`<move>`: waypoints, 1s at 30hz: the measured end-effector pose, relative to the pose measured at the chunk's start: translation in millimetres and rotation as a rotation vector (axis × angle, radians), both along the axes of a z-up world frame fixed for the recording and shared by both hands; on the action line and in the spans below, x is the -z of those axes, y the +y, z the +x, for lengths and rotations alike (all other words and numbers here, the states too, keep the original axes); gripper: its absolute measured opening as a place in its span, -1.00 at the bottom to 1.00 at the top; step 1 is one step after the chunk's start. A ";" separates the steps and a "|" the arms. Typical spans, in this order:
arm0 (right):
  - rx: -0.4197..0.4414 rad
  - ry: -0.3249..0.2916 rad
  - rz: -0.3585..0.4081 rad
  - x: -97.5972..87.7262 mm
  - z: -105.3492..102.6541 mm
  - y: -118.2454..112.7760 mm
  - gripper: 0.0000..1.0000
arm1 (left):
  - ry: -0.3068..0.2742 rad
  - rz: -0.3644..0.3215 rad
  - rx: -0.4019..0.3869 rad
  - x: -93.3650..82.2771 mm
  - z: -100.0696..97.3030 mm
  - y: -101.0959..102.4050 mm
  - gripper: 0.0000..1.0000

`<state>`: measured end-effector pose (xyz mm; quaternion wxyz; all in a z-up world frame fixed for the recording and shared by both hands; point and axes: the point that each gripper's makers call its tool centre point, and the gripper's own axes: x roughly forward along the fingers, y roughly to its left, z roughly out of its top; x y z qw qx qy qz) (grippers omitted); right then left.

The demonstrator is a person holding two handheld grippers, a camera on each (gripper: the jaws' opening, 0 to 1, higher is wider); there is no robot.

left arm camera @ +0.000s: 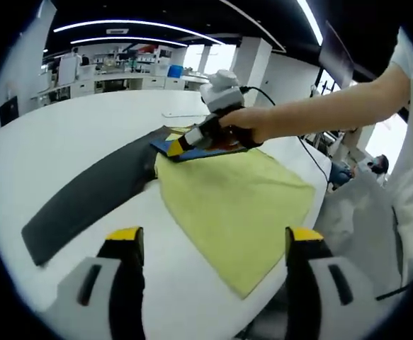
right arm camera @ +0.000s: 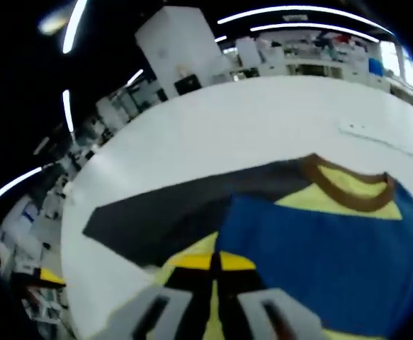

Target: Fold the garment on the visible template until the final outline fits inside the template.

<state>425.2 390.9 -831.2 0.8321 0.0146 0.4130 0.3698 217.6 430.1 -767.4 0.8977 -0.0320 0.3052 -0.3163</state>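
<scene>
— Yellow-tipped and set wide apart, that was how the left gripper (left arm camera: 210, 244) stood: nothing between its jaws, hovering over the near edge of the white table (left arm camera: 71, 142). What did the other one do?

— The right gripper (left arm camera: 180, 145) was across the table in the left gripper view, held in a person's hand (left arm camera: 243, 129), its tips down on the garment (left arm camera: 234, 202). In its own view the right gripper (right arm camera: 212, 263) had its yellow tips pressed together, and the yellow cloth ran straight in under them. It looked clamped on that edge of the garment.

— And the garment itself?

— It was spread flat on the table, a yellow shirt (right arm camera: 348, 183) with a blue panel (right arm camera: 334, 262) and a brown collar band (right arm camera: 348, 191). In the left gripper view its yellow side faced up, one corner reaching close to the table's near edge, the blue part showing at the far end beneath the right gripper.

— The template?

— A dark sheet (left arm camera: 93, 195) lay flat on the table, one end running under the garment, the rest stretching away bare toward the table's left edge. The right gripper view had the same dark template (right arm camera: 171, 212) showing beside the blue panel.

— Beyond that?

— Lab benches (left arm camera: 121, 74) stood behind the table under long ceiling lights (left arm camera: 135, 28).
</scene>
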 end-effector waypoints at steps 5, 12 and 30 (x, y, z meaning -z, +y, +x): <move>-0.060 -0.029 0.020 -5.3 -0.3 4.6 -0.83 | -0.004 0.000 0.004 -1.5 2.8 -3.0 0.58; -0.172 -0.112 0.049 -13.2 -7.0 9.7 -0.09 | -0.004 0.004 0.012 -2.2 3.7 -5.4 0.59; -0.112 -0.158 0.042 -23.8 10.5 -52.6 0.41 | -0.008 0.009 0.018 -3.9 4.6 -11.5 0.59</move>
